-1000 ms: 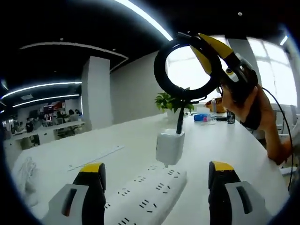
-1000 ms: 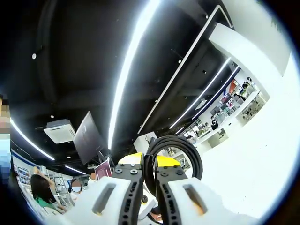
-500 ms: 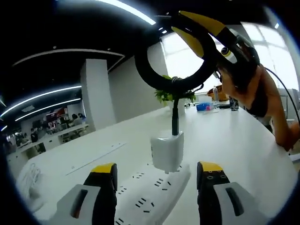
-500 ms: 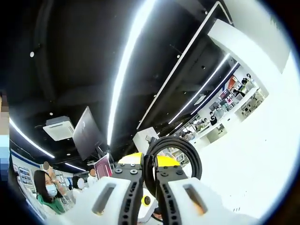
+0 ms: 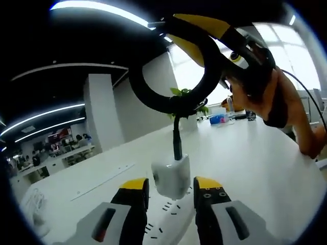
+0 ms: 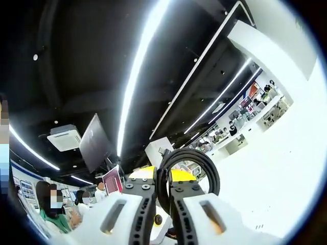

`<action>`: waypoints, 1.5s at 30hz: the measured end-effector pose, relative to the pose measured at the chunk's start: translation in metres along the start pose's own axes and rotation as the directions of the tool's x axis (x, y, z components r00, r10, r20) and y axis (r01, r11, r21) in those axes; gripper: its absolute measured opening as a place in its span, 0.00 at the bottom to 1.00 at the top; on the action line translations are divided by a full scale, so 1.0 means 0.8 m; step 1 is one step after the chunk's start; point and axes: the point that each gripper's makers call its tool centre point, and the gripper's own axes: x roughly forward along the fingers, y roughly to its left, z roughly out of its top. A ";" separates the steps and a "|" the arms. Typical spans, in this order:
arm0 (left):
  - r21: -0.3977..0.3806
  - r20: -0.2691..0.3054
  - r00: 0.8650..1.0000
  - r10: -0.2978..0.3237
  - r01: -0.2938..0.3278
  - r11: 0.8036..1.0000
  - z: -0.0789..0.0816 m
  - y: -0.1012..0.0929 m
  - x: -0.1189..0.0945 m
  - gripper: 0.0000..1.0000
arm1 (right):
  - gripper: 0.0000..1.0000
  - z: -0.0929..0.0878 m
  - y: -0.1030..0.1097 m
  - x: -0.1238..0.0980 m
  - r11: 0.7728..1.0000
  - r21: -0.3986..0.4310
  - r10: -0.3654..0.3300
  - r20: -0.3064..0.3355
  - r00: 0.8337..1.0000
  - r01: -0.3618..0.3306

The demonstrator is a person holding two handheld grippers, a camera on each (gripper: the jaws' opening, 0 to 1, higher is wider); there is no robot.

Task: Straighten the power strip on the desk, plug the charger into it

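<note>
The white charger (image 5: 170,176) is seen upright just above the white power strip (image 5: 171,232), which lies on the white counter (image 5: 255,163); whether its prongs are seated cannot be told. The charger sits between the yellow-tipped jaws of the left claw (image 5: 170,189), which stand close on either side of it; contact cannot be confirmed. From its top a black cable (image 5: 168,76) rises and curls into a loop, and that loop is gripped by the right claw (image 5: 219,46), held above the counter by a hand (image 5: 278,97) reaching in from the counter's far right edge. In the right gripper view, the right claw (image 6: 163,196) is clenched on the cable loop (image 6: 194,163), tilted up toward the ceiling.
</note>
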 end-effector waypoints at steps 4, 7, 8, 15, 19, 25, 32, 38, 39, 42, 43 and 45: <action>0.006 -0.001 1.000 0.010 -0.010 1.000 -0.001 0.002 0.001 0.29 | 0.06 -0.005 0.001 0.002 1.000 0.005 0.005 -0.012 1.000 -0.005; 0.015 -0.016 1.000 0.019 -0.018 1.000 -0.006 0.005 0.001 0.28 | 0.06 -0.012 -0.001 0.004 1.000 0.005 0.002 -0.024 1.000 -0.002; 0.018 -0.023 0.999 0.026 -0.025 1.000 -0.008 0.007 0.001 0.28 | 0.06 -0.014 -0.003 0.004 1.000 0.006 0.000 -0.029 1.000 0.000; 0.009 -0.057 0.997 0.045 -0.044 0.999 -0.015 0.018 -0.005 0.26 | 0.06 -0.024 -0.004 0.006 1.000 0.016 0.004 -0.046 0.999 -0.004; -0.020 -0.053 0.998 0.039 -0.040 0.999 -0.012 0.022 -0.009 0.24 | 0.06 -0.024 -0.001 0.007 1.000 0.008 0.014 -0.044 0.999 -0.013; -0.006 -0.055 0.998 0.042 -0.042 0.999 -0.007 0.023 -0.012 0.23 | 0.06 -0.021 0.004 0.006 0.999 0.012 0.032 -0.031 0.999 -0.032; -0.024 -0.068 0.998 0.019 -0.020 1.000 -0.011 0.023 -0.013 0.23 | 0.06 -0.023 0.002 0.006 1.000 0.012 0.028 -0.035 0.999 -0.028; -0.046 -0.063 0.998 -0.019 0.016 0.999 -0.012 0.015 -0.013 0.23 | 0.06 -0.023 0.001 0.006 1.000 0.018 0.025 -0.033 0.999 -0.025; -0.051 -0.059 0.998 -0.025 0.022 0.998 -0.012 0.015 -0.013 0.23 | 0.06 -0.022 0.001 0.006 1.000 0.016 0.025 -0.032 0.999 -0.024; -0.064 -0.053 0.998 -0.038 0.034 0.997 -0.012 0.015 -0.013 0.23 | 0.06 -0.022 0.001 0.005 1.000 0.016 0.023 -0.031 0.999 -0.022; -0.065 -0.051 0.998 -0.041 0.038 0.997 -0.013 0.016 -0.012 0.23 | 0.06 -0.022 0.001 0.005 1.000 0.016 0.020 -0.033 0.999 -0.020; -0.070 -0.048 0.998 -0.050 0.047 0.996 -0.014 0.016 -0.011 0.23 | 0.06 -0.023 0.000 0.005 1.000 0.016 0.017 -0.035 0.999 -0.016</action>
